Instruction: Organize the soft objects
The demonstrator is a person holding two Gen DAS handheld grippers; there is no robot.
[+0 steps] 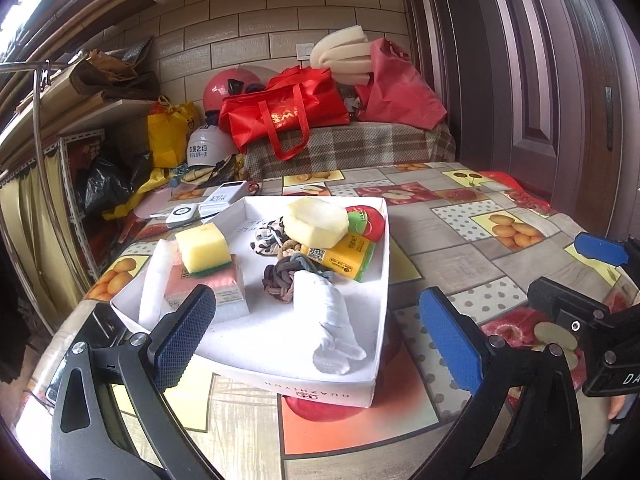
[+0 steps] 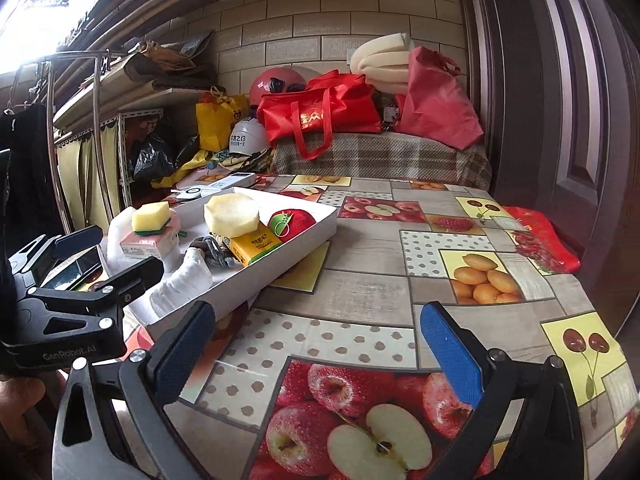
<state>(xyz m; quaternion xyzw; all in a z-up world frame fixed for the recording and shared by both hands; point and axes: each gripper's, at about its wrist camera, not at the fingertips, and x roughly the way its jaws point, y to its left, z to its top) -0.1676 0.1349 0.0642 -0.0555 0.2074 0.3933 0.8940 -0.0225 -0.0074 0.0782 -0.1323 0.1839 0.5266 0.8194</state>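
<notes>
Nearest the left wrist camera, the left gripper hangs with its blue-padded fingers spread wide and nothing between them, poised over the near edge of a shallow white box on the fruit-patterned tabletop. Inside the box lie the soft things: a rolled white cloth at the near side, a knotted rope ball just behind it, and a yellow sponge with a green base resting on a pink tissue pack at the left. A white foam roll lies along the left wall. At the far side a pale foam block sits on a yellow-green tissue pack, with a red apple-shaped item beside it. The right gripper is also spread wide and empty, hovering over bare tabletop to the right of the box, well apart from its contents
</notes>
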